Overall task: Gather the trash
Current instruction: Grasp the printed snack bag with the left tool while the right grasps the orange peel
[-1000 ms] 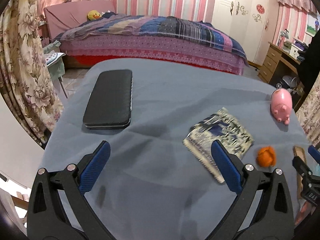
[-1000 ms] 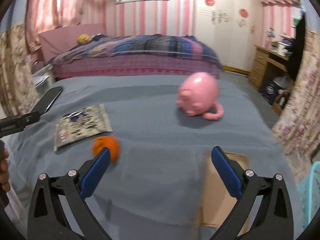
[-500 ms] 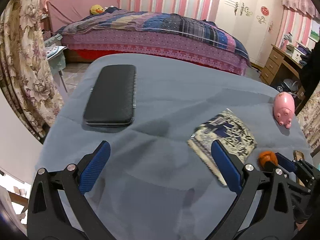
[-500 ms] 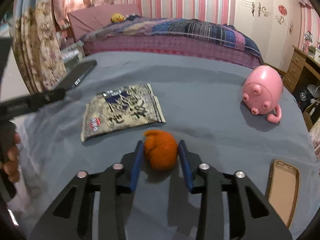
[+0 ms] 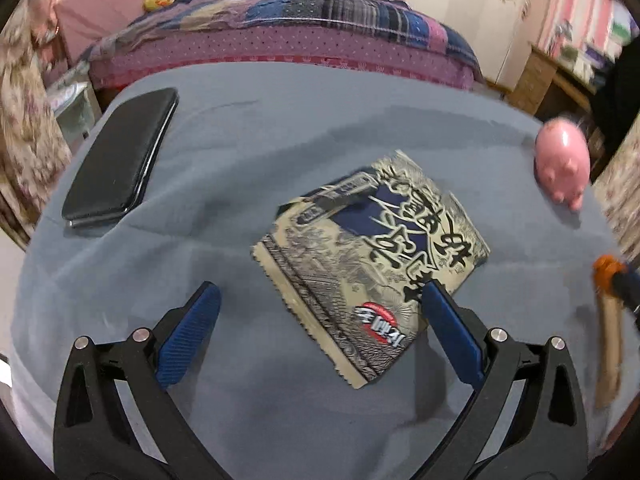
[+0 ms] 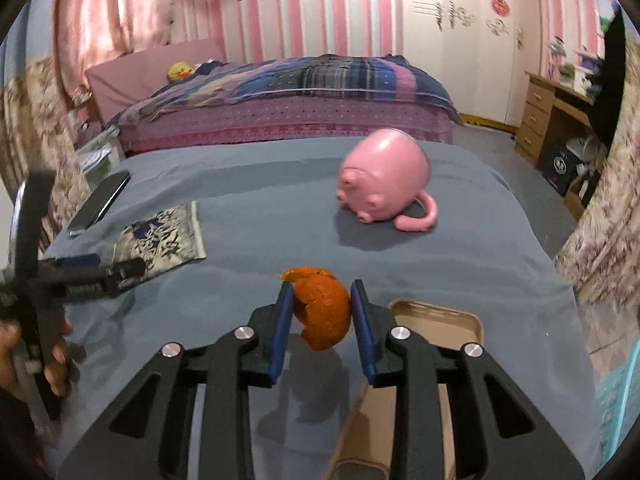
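My right gripper [image 6: 320,304] is shut on an orange peel [image 6: 322,308] and holds it above the grey table cloth [image 6: 460,248]; the peel also shows at the right edge of the left wrist view [image 5: 606,272]. My left gripper [image 5: 318,300] is open, its fingers astride the near end of a flat printed snack wrapper [image 5: 372,256] that lies on the cloth. The wrapper also shows in the right wrist view [image 6: 160,236], with the left gripper [image 6: 80,276] over it.
A black case [image 5: 120,160] lies at the table's left. A pink pig mug [image 6: 384,180] lies on its side at the right. A tan tray [image 6: 440,320] sits under my right gripper. A bed stands behind the table.
My right gripper closed on the orange peel and lifted it off the cloth. My left gripper moved right and forward until its fingers straddle the wrapper.
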### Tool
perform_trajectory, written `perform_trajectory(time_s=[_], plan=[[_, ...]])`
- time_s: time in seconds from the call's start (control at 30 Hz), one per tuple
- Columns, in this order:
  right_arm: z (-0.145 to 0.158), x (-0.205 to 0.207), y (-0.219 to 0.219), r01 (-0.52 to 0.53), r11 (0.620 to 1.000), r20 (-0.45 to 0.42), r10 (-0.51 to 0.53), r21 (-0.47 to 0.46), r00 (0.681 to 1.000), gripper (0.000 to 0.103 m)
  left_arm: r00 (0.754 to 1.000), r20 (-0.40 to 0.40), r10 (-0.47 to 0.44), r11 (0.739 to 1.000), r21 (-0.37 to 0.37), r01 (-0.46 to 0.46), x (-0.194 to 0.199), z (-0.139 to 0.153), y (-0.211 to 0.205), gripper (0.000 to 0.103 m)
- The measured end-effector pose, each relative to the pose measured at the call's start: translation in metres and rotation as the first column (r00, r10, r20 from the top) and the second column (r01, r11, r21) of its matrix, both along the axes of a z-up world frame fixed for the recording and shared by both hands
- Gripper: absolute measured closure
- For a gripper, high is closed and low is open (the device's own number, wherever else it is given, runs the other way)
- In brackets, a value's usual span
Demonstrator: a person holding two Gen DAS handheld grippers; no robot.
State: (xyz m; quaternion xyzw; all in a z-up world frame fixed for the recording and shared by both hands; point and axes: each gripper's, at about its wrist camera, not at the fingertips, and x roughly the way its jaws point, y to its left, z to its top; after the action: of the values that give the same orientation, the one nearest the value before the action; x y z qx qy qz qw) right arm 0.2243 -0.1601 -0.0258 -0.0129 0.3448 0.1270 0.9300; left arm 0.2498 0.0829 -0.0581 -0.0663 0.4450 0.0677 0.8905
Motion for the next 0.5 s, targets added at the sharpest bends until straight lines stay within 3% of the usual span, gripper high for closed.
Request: perform_trajectory(time_s=[0.1, 0.27, 0.4, 0.5], plan=[[0.0, 0.004, -0.001, -0.011, 1.0, -0.002, 0.011, -0.004, 1.0, 0.073, 1.0, -0.01, -0.017, 1.0, 0.004, 0.017, 0.001, 0.0, -0.01, 0.009], [0.002, 0.001, 0.003, -0.04, 0.999, 0.024, 0.041, -0.035, 0.999, 0.073, 0.998, -0.013, -0.069, 0.996, 0.058, 0.07, -0.001, 0.005, -0.029, 0.038], [0.005, -0.002, 0.002, -0.042, 0.999, 0.036, 0.043, -0.035, 0.998, 0.073, 0.997, -0.017, -0.081, 0.994, 0.065, 0.082, -0.001, 0.008, -0.035, 0.047], [0.006, -0.001, -0.002, -0.034, 0.999, 0.039, 0.035, -0.032, 0.999, 0.073, 0.995, -0.014, -0.096, 0.994, 0.055, 0.097, -0.003, 0.011, -0.037, 0.062]])
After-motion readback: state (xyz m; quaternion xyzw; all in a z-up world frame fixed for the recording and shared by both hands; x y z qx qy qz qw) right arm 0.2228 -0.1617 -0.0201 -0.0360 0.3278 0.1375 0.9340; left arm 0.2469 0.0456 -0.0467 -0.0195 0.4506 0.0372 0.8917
